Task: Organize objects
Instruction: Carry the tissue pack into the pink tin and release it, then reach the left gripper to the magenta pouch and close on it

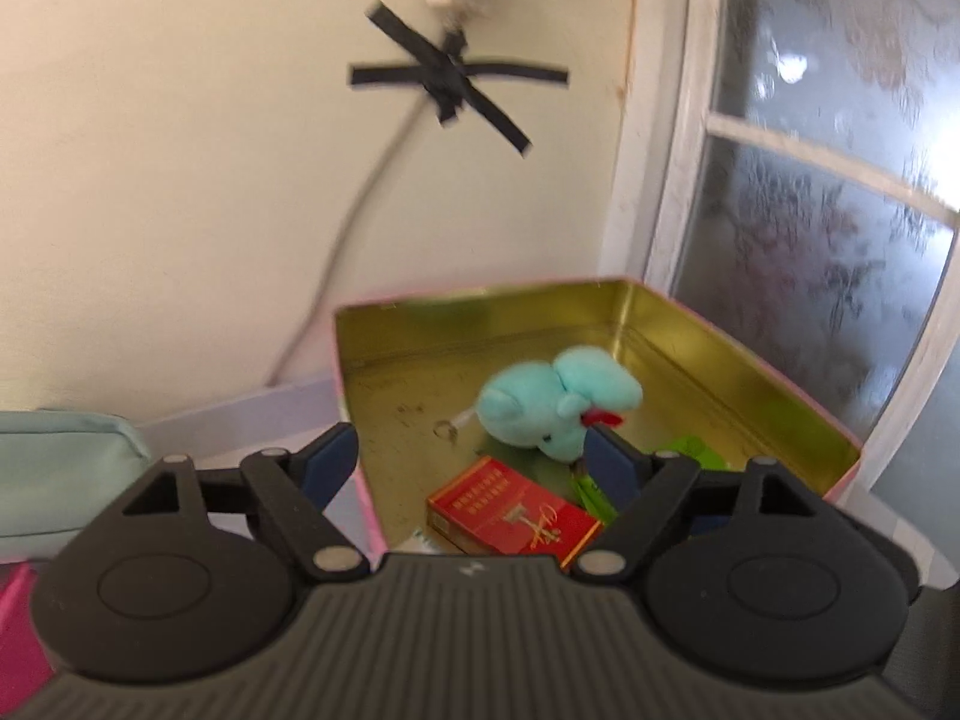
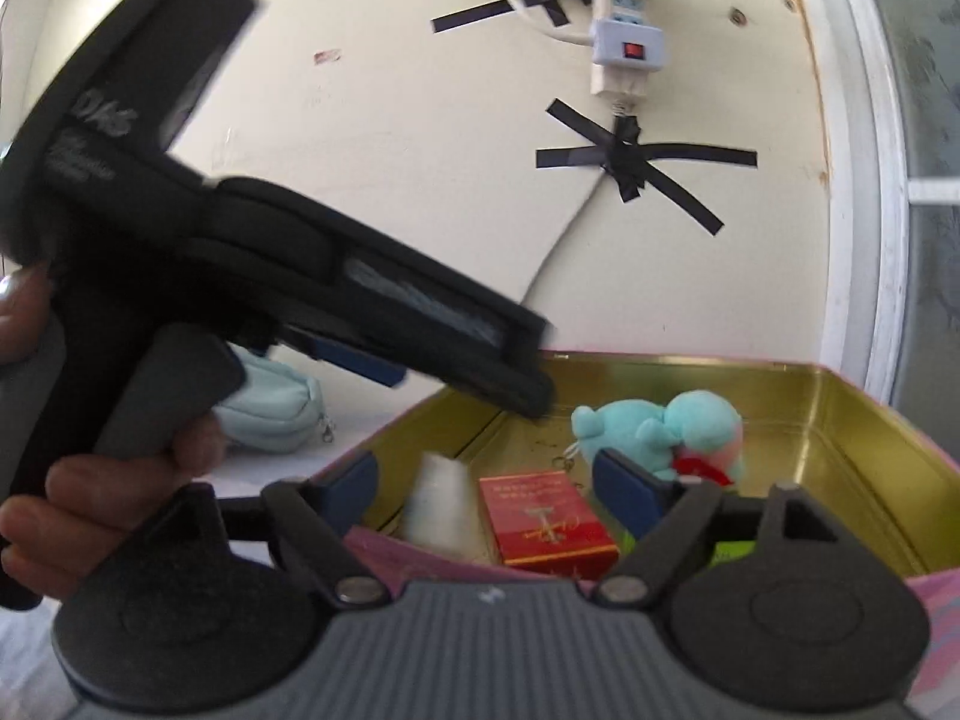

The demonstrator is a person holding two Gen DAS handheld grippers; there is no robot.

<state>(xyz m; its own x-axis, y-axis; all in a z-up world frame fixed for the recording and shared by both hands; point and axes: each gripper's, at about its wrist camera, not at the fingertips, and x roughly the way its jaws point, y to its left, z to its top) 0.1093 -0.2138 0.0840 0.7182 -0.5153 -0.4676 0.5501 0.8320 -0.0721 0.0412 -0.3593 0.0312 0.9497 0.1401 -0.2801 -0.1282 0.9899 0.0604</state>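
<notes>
Ahead of the fingers, the tin [image 1: 750, 372] is gold-yellow inside and pink outside. In it lie a pale turquoise plush toy [image 1: 558, 399] with a red bow, a red box [image 1: 516, 510] with gold lettering, and something bright green [image 1: 696, 453] by the right blue finger pad [image 1: 612, 465]. A mint-green pouch [image 1: 60, 468] sits left of the black and grey left gripper [image 1: 471, 456]. Black tape [image 1: 456, 75] crosses the cream wall [image 1: 180, 180] above.
</notes>
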